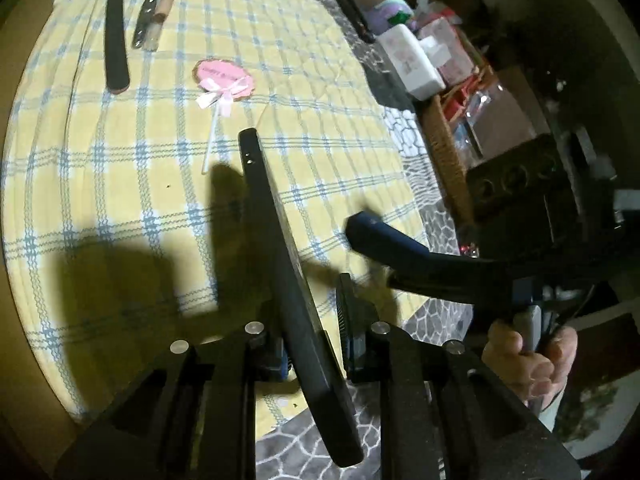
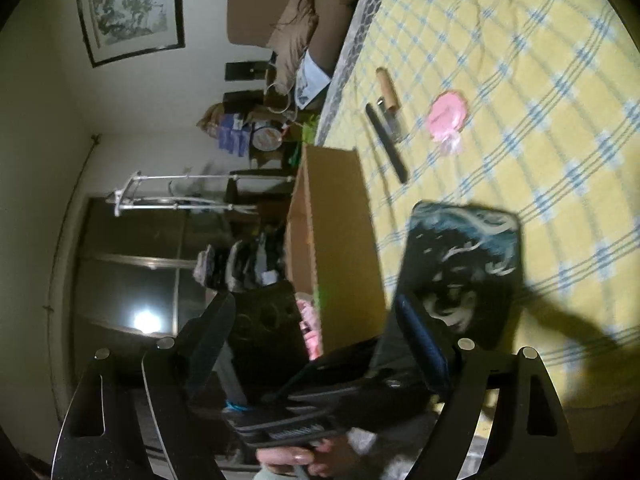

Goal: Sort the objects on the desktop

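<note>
Evidently, a phone case (image 2: 464, 264) is being clamped edgewise by the left gripper (image 1: 316, 312), for lifting. Right gripper (image 2: 320, 336) jaws are being held apart. A pink lollipop (image 1: 224, 80) is lying at eleven o'clock.

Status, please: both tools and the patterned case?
Left tool shut on patterned case. Right tool open, empty, close beside it. Pink card lies ahead on cloth, apart.

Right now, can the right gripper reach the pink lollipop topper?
Probably: right gripper open and empty, cloth by the topper bare. But the case in the left gripper stands near the straight path.
</note>
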